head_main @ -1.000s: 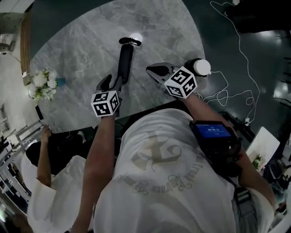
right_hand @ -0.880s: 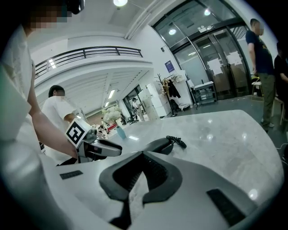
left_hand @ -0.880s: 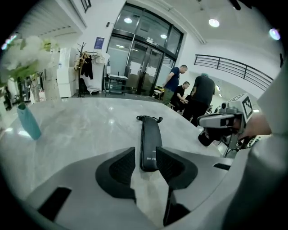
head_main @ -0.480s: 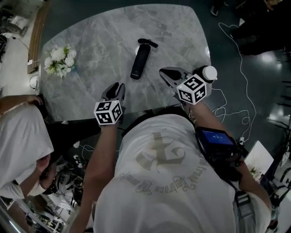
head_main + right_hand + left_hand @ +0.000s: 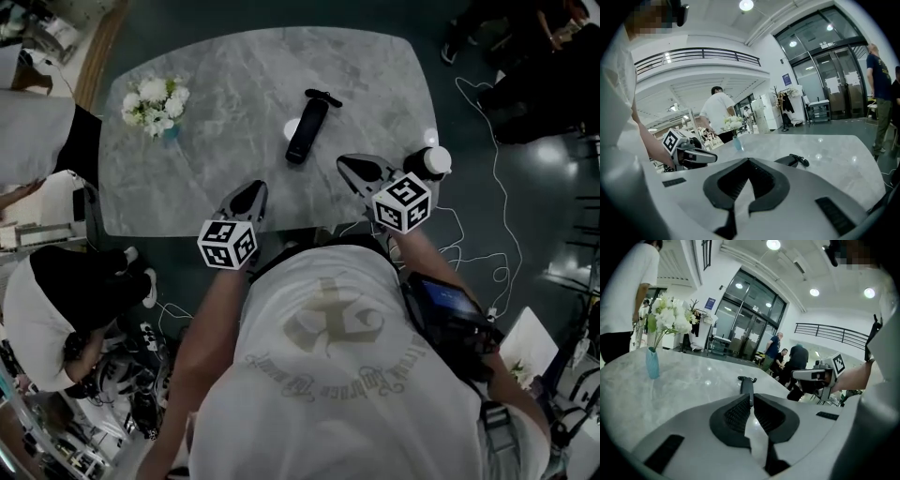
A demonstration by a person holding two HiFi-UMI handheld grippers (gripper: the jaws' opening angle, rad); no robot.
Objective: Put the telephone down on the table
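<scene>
The black telephone handset point(image 5: 307, 125) lies flat on the grey marble table point(image 5: 216, 84), with nothing touching it. My left gripper point(image 5: 249, 194) hovers over the table's near edge, well short of the handset. Its jaws are closing, almost together, with nothing between them. In the left gripper view the telephone point(image 5: 746, 384) lies straight ahead beyond the left gripper point(image 5: 751, 400). My right gripper point(image 5: 352, 169) is at the near right edge, shut and empty. In the right gripper view the telephone point(image 5: 794, 160) lies past the right gripper point(image 5: 749, 160) to the right.
A blue vase of white flowers point(image 5: 155, 98) stands at the table's far left. A dark object with a white top point(image 5: 429, 161) sits at the right edge. White cables point(image 5: 487, 141) run over the dark floor. People stand left of the table.
My left gripper has let go of the telephone, pulled back to the near table edge, and its jaws have closed. The handset stays on the table. The right gripper has hardly moved.
</scene>
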